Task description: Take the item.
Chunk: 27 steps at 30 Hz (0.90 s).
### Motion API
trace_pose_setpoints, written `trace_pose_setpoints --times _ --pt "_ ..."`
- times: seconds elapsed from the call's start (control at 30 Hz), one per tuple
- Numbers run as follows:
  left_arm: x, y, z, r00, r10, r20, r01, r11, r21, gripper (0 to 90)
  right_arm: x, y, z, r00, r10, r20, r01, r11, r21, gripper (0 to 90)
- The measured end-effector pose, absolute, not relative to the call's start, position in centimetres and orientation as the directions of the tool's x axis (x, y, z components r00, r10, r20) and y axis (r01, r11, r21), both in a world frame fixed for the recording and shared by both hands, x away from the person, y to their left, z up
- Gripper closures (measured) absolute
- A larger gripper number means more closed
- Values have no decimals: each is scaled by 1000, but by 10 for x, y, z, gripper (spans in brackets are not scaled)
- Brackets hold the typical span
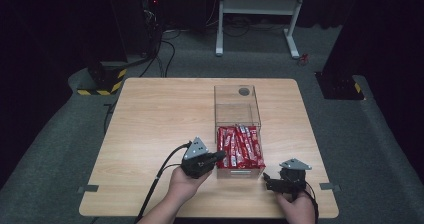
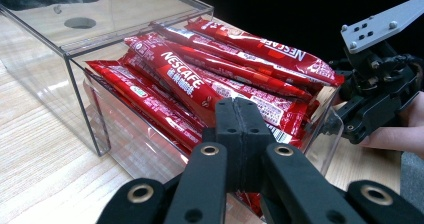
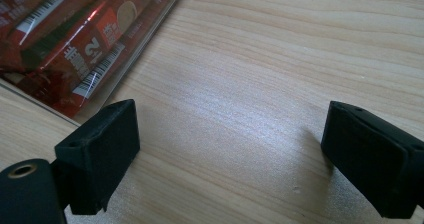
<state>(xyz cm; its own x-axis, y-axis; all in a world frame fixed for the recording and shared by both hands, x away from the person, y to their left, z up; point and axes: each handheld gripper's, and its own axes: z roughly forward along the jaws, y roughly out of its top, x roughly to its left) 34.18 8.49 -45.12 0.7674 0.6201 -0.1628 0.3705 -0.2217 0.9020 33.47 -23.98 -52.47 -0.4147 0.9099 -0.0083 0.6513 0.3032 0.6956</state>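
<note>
The clear box (image 1: pixel 238 129) on the bench (image 1: pixel 150 124) holds many red sachets (image 2: pixel 200 84), none lifted out yet: left tool (image 2: pixel 239 129) closed, empty, right tool (image 3: pixel 230 154) wide open, empty.

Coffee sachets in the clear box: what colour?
Red with white lettering, clearest in the left gripper view: coffee sachets, clear box.

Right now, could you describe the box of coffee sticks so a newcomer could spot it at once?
On the wooden table, look right of centre for the clear plastic box. Its near half is packed with red Nescafe sticks, and its far half has a lid with a round hole.
</note>
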Motion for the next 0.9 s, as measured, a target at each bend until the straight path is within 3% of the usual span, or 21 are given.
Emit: trace_pose_setpoints --times 0.9 --pt "336 92 -441 790 592 -158 312 -167 935 898 334 -240 -525 -415 910 -10 651 304 696 85"
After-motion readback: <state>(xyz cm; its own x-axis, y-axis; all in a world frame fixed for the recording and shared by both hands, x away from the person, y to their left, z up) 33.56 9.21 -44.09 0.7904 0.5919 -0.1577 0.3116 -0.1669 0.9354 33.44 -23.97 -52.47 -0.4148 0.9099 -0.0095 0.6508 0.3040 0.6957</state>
